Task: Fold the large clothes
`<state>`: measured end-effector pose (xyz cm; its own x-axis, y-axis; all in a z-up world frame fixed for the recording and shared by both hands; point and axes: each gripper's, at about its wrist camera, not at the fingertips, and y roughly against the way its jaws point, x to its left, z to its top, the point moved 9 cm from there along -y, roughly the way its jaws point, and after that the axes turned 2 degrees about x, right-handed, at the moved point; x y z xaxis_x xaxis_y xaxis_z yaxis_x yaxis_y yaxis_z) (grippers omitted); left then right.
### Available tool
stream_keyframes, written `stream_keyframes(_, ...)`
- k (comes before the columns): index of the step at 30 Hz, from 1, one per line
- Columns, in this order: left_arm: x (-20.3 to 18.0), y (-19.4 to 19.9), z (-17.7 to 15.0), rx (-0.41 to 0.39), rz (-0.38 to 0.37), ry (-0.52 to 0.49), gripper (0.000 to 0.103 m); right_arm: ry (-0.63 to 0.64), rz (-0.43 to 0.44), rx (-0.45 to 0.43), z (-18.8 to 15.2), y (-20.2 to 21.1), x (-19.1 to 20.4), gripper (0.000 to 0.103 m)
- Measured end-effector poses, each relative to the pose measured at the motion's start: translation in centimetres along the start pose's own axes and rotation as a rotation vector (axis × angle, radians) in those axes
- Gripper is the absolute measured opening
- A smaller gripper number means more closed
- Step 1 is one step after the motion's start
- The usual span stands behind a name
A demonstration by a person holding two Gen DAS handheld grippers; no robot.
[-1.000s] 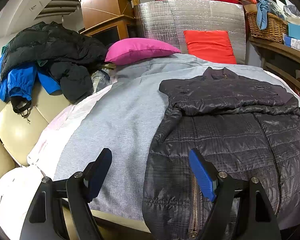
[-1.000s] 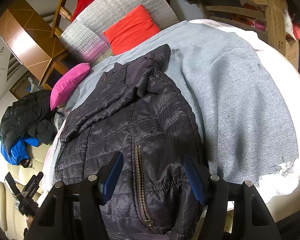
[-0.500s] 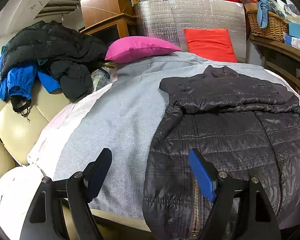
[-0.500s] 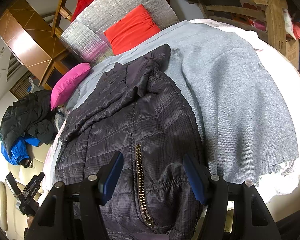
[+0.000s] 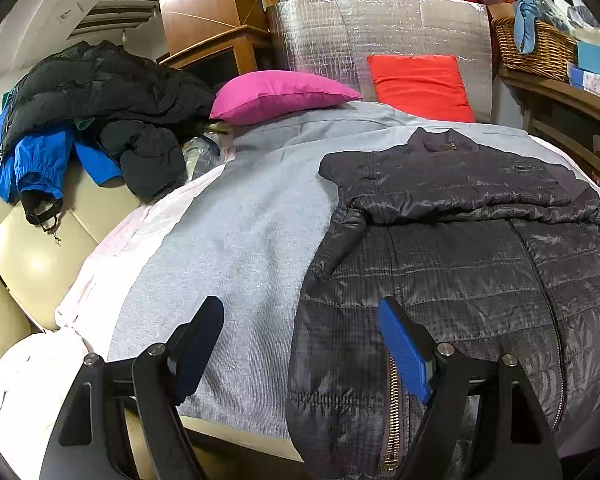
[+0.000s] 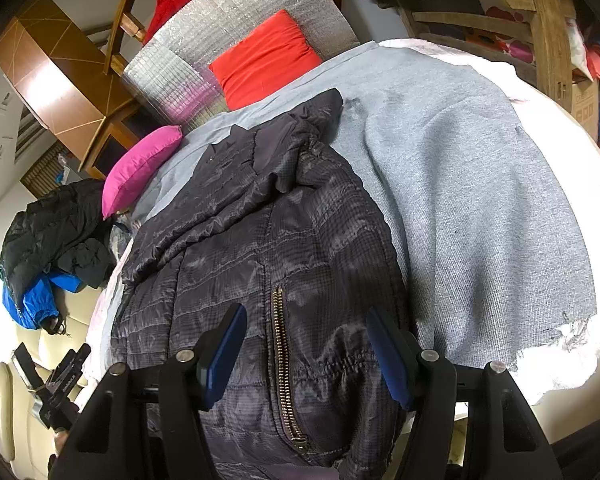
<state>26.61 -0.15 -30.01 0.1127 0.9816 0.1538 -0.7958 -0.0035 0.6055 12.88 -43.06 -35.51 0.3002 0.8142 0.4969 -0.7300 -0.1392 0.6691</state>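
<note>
Honestly almost nothing is changing over the last second: the dark quilted puffer jacket (image 5: 460, 264) is sitting exactly where it was on the grey knit blanket (image 5: 236, 248), sleeves already folded across the chest up by the collar, and both claws are hovering at the near hem like before. So I'm reading this as the pause before the bottom-to-top fold, not mid-move.

The left gripper (image 5: 300, 344) is spread wide and holding nothing, straddling the jacket's left edge. The right gripper (image 6: 304, 354) is spread too, empty, framing the brass pocket zipper (image 6: 282, 364) over the near right part of the hem.

Edges: the hem is draping over the near edge of the bed, so it might slip when I'm pinching it. Room-wise, there's plenty of bare blanket to the right and left of the jacket. Far side is tighter, with the magenta pillow (image 5: 280, 94) and red cushion (image 5: 420, 86) beyond the collar. The heap of black and blue coats (image 5: 80, 120) is well off to the left.
</note>
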Motion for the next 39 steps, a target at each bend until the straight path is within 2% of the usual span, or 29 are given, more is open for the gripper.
stream_keyframes(4,0.0,-0.1,-0.1,0.006,-0.005,0.000,0.080,-0.001,-0.001,0.001,0.0,0.1,0.0,0.066)
stream_keyframes(7,-0.3,-0.5,-0.9,0.058,-0.039,0.012,0.080,-0.003,-0.006,0.010,-0.1,0.0,-0.1,0.066)
stream_keyframes(12,-0.1,-1.5,-5.8,0.268,-0.191,0.158,0.080,0.016,-0.017,0.050,-1.4,0.7,-0.6,0.066)
stream_keyframes(15,0.3,-2.3,-8.2,0.378,-0.225,0.261,0.080,0.030,-0.031,0.091,-2.7,1.3,-1.5,0.066)
stream_keyframes(22,0.7,-4.4,-11.9,0.552,-0.169,0.331,0.080,0.076,-0.123,0.260,-6.8,0.0,-3.9,0.067)
stream_keyframes(25,0.7,-5.1,-12.9,0.589,-0.168,0.349,0.080,0.074,-0.147,0.361,-9.1,-1.6,-4.4,0.067)
stream_keyframes(28,0.4,-5.6,-13.8,0.620,-0.180,0.360,0.080,0.092,-0.181,0.422,-10.7,-3.6,-4.2,0.067)
stream_keyframes(32,0.4,-5.8,-14.9,0.642,-0.184,0.372,0.083,0.096,-0.213,0.447,-11.7,-5.8,-4.1,0.067)
stream_keyframes(35,-0.1,-5.4,-15.9,0.647,-0.191,0.374,0.083,0.094,-0.207,0.430,-12.0,-6.2,-4.1,0.067)
stream_keyframes(38,-0.3,-5.2,-16.2,0.624,-0.211,0.366,0.081,0.046,-0.114,0.412,-12.1,-5.3,-3.6,0.039)
stream_keyframes(39,-0.4,-4.8,-16.5,0.616,-0.218,0.364,0.079,0.039,-0.104,0.398,-12.1,-4.7,-3.4,0.035)
